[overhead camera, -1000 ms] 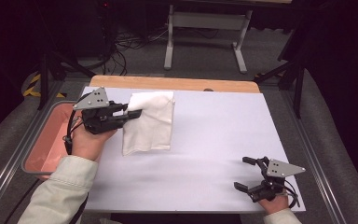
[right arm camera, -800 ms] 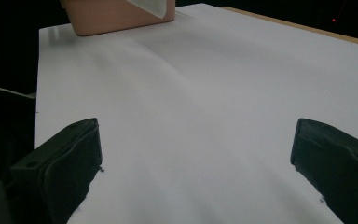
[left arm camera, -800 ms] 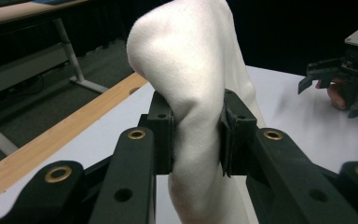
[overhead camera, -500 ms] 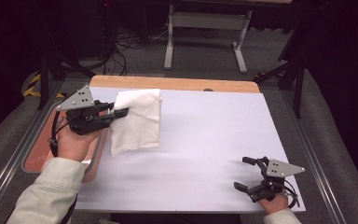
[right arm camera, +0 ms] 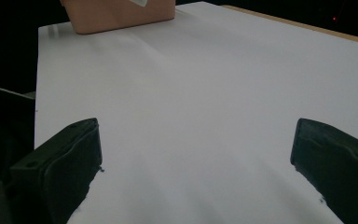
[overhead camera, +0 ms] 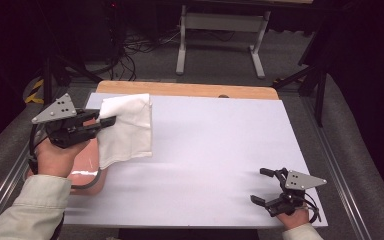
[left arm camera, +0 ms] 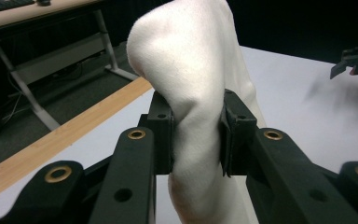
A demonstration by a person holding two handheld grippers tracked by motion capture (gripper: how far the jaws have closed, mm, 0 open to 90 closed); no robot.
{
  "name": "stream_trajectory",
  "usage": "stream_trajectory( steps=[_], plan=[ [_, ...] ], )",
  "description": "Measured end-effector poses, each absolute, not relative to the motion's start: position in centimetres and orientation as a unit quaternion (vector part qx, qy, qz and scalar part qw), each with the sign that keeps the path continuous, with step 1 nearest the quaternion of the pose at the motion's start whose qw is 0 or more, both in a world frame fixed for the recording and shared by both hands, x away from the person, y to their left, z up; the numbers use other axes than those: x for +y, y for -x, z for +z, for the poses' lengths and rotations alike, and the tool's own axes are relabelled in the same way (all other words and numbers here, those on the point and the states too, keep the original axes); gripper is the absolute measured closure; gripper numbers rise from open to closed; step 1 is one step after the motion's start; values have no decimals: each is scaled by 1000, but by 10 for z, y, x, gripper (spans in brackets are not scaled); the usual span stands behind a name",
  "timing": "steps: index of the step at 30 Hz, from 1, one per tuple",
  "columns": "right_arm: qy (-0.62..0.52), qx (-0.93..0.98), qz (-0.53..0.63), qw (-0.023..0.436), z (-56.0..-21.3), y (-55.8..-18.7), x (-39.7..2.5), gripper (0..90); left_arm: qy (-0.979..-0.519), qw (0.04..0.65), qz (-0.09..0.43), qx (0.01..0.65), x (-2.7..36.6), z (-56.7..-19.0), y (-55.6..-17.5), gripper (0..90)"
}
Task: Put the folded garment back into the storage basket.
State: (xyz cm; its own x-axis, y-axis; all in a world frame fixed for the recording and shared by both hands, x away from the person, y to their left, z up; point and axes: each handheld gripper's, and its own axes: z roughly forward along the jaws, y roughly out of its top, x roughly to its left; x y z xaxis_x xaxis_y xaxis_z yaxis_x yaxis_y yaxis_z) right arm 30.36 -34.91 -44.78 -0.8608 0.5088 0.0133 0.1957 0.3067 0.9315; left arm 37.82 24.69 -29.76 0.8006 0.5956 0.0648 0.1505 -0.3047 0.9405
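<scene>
Folded cloth lifted over the bin

Left gripper (overhead camera: 111,120) clamps the white folded cloth (overhead camera: 127,131), hanging toward six o'clock above the pink plastic bin (overhead camera: 86,165); right gripper (overhead camera: 263,186) rests wide open, empty, well apart.

My two hand-held grippers and sleeves, seen from above the table.

I wore pale beige sleeves (overhead camera: 27,210). My left gripper (overhead camera: 107,121) and right gripper (overhead camera: 263,186) were black, each topped by a grey three-cornered plate with dark dots; brass-ringed holes marked the left arms, and a black cable (overhead camera: 32,150) looped behind my left hand (overhead camera: 55,155).
</scene>
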Motion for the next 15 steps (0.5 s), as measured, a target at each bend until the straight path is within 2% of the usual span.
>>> stream_trajectory(
  steps=[15],
  plan=[
    [-223, 797, 543, 143, -448, -304, -348, 23, -771, 532, 224, 269, 280, -305, -364, 704]
  ],
)
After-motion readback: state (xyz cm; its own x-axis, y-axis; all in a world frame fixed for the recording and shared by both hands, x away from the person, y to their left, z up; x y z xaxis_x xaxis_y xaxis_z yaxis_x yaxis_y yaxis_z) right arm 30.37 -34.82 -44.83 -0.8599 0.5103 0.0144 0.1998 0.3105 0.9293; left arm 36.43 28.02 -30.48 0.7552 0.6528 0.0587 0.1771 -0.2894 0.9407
